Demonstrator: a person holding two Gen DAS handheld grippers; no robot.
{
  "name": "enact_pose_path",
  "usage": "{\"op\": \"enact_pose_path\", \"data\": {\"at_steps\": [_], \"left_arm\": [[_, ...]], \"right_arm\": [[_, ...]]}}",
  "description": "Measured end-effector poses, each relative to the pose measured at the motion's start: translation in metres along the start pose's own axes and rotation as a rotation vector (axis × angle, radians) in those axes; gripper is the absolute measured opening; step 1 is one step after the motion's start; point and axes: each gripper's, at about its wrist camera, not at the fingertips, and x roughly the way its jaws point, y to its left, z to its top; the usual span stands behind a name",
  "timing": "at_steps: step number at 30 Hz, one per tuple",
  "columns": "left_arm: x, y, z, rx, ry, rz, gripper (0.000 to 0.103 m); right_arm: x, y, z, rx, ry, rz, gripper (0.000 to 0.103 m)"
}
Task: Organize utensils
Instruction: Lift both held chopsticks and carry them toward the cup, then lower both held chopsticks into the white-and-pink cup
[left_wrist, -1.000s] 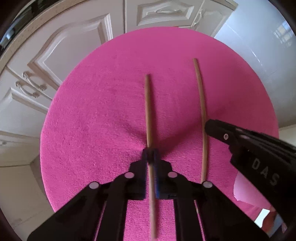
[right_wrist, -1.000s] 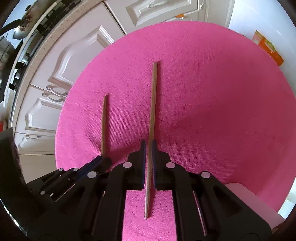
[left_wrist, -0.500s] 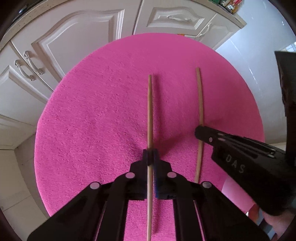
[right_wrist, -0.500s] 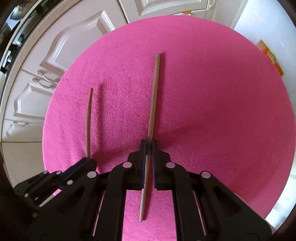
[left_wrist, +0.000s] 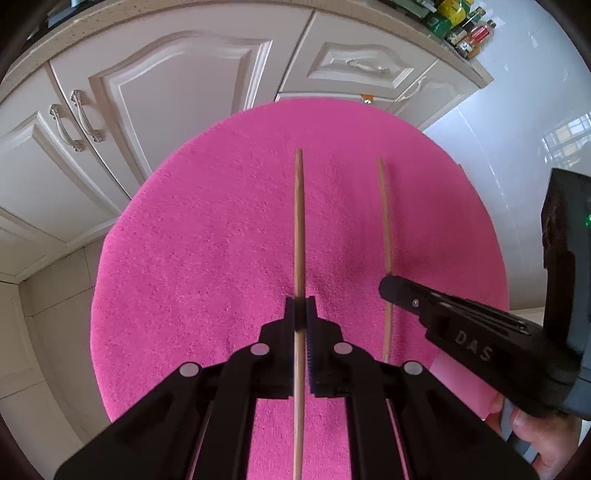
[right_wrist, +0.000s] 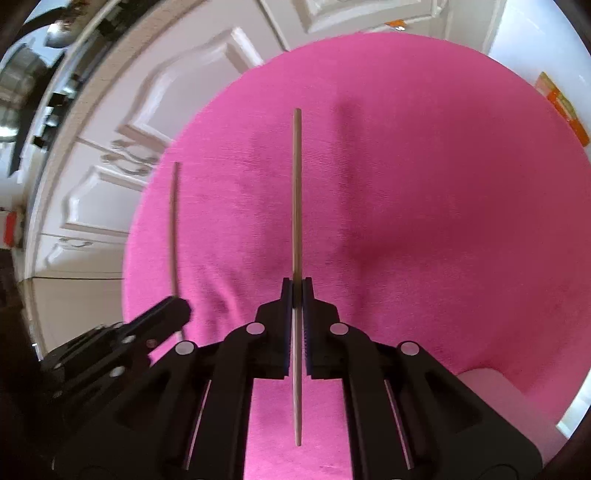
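My left gripper (left_wrist: 300, 306) is shut on a wooden chopstick (left_wrist: 298, 229) and holds it lifted above the round pink cloth (left_wrist: 207, 258). My right gripper (right_wrist: 296, 290) is shut on a second wooden chopstick (right_wrist: 297, 192), also lifted over the pink cloth (right_wrist: 443, 206). In the left wrist view the right gripper (left_wrist: 391, 288) sits to the right, with its chopstick (left_wrist: 385, 221) running forward. In the right wrist view the left gripper (right_wrist: 177, 306) sits to the left with its chopstick (right_wrist: 173, 225).
White kitchen cabinet doors (left_wrist: 166, 96) with metal handles (left_wrist: 79, 122) stand beyond the pink cloth. Bottles (left_wrist: 465, 26) stand on the counter at top right. A pale pink object (right_wrist: 491, 384) lies at the cloth's near right edge. A white tiled floor (left_wrist: 517, 122) lies to the right.
Both grippers have risen with their chopsticks, so the pink cloth looks smaller and more of the cabinets shows. Both stay shut on the chopsticks.
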Motion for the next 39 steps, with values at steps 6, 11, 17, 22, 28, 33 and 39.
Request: {"op": "enact_pose_path", "data": {"at_steps": [6, 11, 17, 22, 28, 33, 39], "left_arm": [[-0.027, -0.004, -0.006, 0.013, -0.09, -0.028, 0.005], [-0.057, -0.016, -0.013, 0.029, -0.181, -0.021, 0.005], [-0.102, -0.052, -0.034, 0.061, -0.318, -0.013, 0.005], [-0.132, -0.086, -0.055, 0.076, -0.407, -0.019, 0.006], [-0.152, -0.131, -0.08, 0.104, -0.497, -0.066, 0.006], [-0.152, -0.162, -0.094, 0.149, -0.576, -0.105, 0.006], [-0.136, -0.181, -0.107, 0.2, -0.676, -0.162, 0.006]], "right_arm": [[-0.029, 0.021, -0.008, -0.062, -0.076, 0.066, 0.005], [-0.064, 0.025, -0.023, -0.117, -0.147, 0.124, 0.005], [-0.109, 0.03, -0.046, -0.195, -0.249, 0.166, 0.005], [-0.154, 0.017, -0.075, -0.254, -0.352, 0.16, 0.005], [-0.201, -0.013, -0.101, -0.284, -0.485, 0.158, 0.005], [-0.22, -0.041, -0.115, -0.269, -0.59, 0.162, 0.005], [-0.223, -0.069, -0.135, -0.245, -0.749, 0.143, 0.005]]}}
